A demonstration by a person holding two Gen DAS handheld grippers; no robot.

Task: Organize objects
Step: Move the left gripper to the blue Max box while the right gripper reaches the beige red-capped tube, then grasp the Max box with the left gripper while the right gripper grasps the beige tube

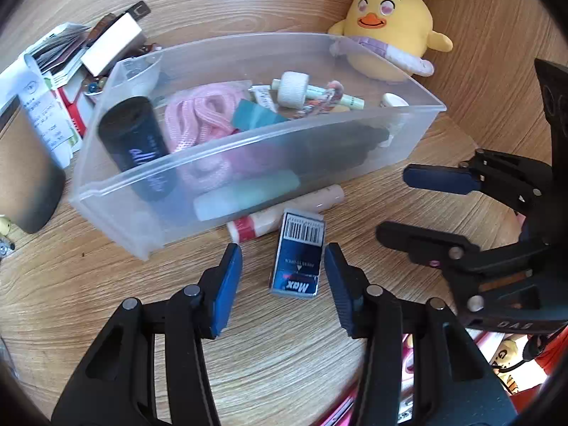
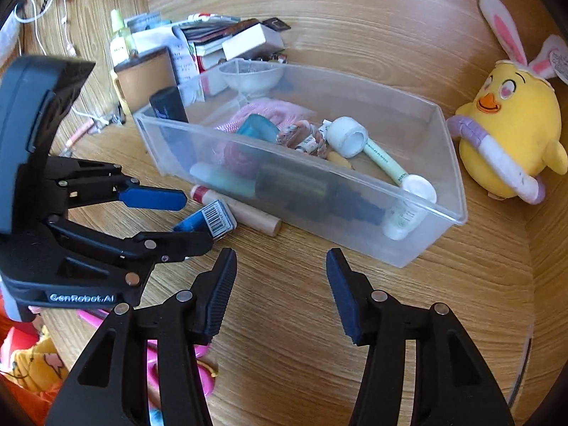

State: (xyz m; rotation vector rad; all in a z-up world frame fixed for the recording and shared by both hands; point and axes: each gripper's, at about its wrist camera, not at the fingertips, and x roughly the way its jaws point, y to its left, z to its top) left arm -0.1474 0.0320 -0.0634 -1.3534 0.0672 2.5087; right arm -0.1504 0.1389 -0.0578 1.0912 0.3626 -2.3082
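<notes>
Left tool [image 1: 283, 277], released, straddles the blue staple box [image 1: 297, 254] lying on the bench beside the clear bin [image 1: 248, 163]; right tool [image 2: 281, 285] empty; squeezing squarely across its sides probably grips best.

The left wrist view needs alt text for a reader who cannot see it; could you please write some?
The left tool, open, straddles a small blue box lying on the wooden desk before a clear plastic bin full of small items. The right tool is at the right, a yellow plush chick behind.
</notes>
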